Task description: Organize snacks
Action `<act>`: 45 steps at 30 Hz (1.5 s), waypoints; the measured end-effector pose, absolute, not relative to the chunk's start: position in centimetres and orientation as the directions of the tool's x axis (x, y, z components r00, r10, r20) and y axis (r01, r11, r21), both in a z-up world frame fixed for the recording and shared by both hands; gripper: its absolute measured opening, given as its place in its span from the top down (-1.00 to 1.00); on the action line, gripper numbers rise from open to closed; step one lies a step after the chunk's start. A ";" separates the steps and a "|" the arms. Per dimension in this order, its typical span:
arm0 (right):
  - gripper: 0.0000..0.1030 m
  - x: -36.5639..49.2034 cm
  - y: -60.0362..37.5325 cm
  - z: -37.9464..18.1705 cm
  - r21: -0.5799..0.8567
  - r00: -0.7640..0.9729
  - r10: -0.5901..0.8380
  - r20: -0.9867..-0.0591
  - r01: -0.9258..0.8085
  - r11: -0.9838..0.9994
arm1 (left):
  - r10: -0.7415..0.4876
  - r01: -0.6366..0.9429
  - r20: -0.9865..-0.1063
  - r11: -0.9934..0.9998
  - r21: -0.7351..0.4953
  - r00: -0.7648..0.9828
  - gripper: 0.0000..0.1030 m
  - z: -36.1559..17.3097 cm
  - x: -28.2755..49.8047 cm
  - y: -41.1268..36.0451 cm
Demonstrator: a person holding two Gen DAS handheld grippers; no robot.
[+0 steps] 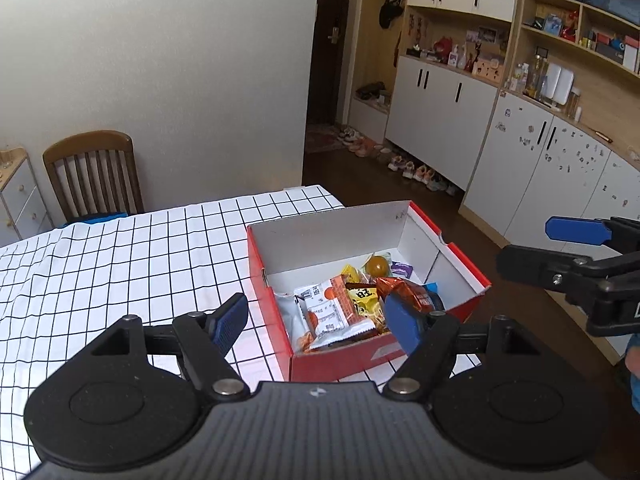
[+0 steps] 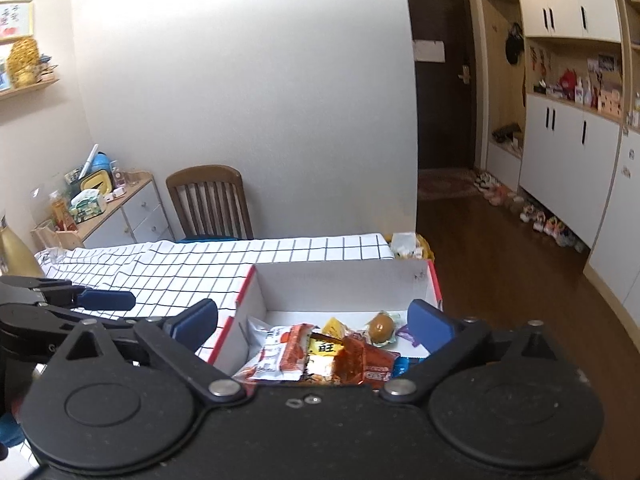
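A red cardboard box with a white inside stands on the checked tablecloth and holds several snack packets, among them a white-and-orange packet, a yellow one and a brown round sweet. My left gripper is open and empty, its fingers above the box's near end. The right gripper shows at the right edge of the left wrist view. In the right wrist view the box and snacks lie below my right gripper, which is open and empty. The left gripper shows at the left.
A wooden chair stands at the table's far side against the wall. The tablecloth stretches left of the box. A low drawer unit with clutter stands at the left. White cabinets and shoes line the floor to the right.
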State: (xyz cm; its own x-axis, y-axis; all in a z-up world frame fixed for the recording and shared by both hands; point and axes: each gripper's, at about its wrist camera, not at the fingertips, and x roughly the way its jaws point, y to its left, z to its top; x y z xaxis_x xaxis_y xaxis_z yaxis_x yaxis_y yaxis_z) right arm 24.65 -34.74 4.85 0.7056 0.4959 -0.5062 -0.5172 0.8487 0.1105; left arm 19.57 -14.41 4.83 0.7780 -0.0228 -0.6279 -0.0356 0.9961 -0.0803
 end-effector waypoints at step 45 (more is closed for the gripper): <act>-1.00 17.7 -36.1 4.1 0.105 0.769 0.447 -0.457 -0.452 0.886 | -0.096 0.020 -0.592 0.991 -0.134 0.800 -0.70 5.5 14.5 -16.8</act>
State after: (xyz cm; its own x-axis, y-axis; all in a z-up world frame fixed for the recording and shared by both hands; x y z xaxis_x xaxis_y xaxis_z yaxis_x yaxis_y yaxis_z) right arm 17.66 -36.11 4.12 0.7691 0.4470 -0.4568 -0.4522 0.8857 0.1055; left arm 14.53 -16.81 5.52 0.8001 -0.0957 -0.5922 0.0196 0.9908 -0.1337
